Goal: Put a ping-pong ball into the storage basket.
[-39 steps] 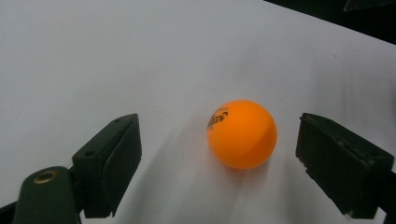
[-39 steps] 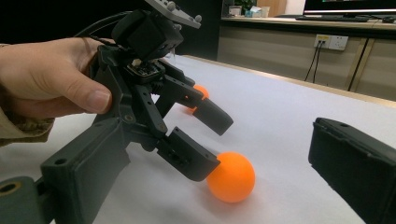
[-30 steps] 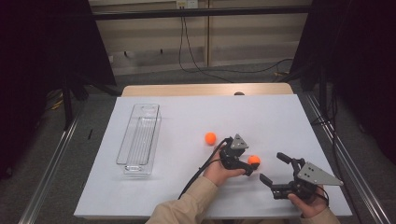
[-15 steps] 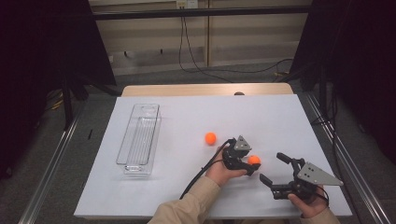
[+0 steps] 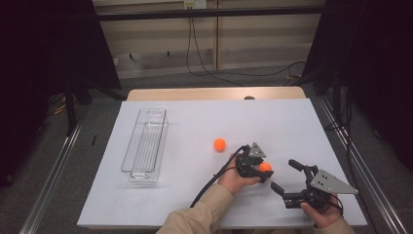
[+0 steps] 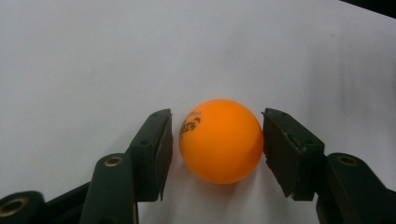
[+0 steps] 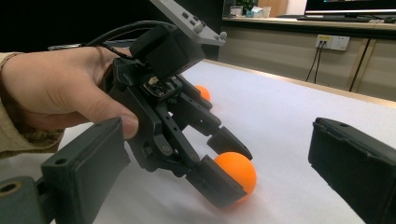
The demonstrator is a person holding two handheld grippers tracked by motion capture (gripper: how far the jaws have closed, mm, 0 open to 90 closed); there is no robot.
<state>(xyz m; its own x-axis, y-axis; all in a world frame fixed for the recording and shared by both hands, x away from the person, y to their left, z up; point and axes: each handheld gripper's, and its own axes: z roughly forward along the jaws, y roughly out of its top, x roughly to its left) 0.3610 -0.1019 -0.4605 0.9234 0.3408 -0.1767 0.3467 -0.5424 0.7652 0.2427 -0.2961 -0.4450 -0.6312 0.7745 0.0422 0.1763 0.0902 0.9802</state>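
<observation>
An orange ball (image 6: 220, 141) rests on the white table (image 5: 195, 122) between the jaws of my left gripper (image 6: 217, 154). Those jaws have just been closing on it. The right pad (image 6: 280, 154) stands at the ball's side, while a thin gap remains at the left pad (image 6: 161, 149). In the high view this gripper (image 5: 265, 168) lies low over the ball (image 5: 265, 166) at the front middle of the table. My right gripper (image 5: 283, 174) rests just to its right, open with nothing between its jaws, and points at the left gripper (image 7: 205, 154).
A second orange ball (image 5: 219, 144) lies loose a little behind and to the left of the left gripper. A clear, long plastic tray (image 5: 145, 146) stands on the table's left part. The left gripper's cable (image 5: 214, 180) trails toward the front edge.
The left gripper's jaws have drawn in around the orange ball. The left hand has hardly shifted and the right gripper has stayed where it was.
</observation>
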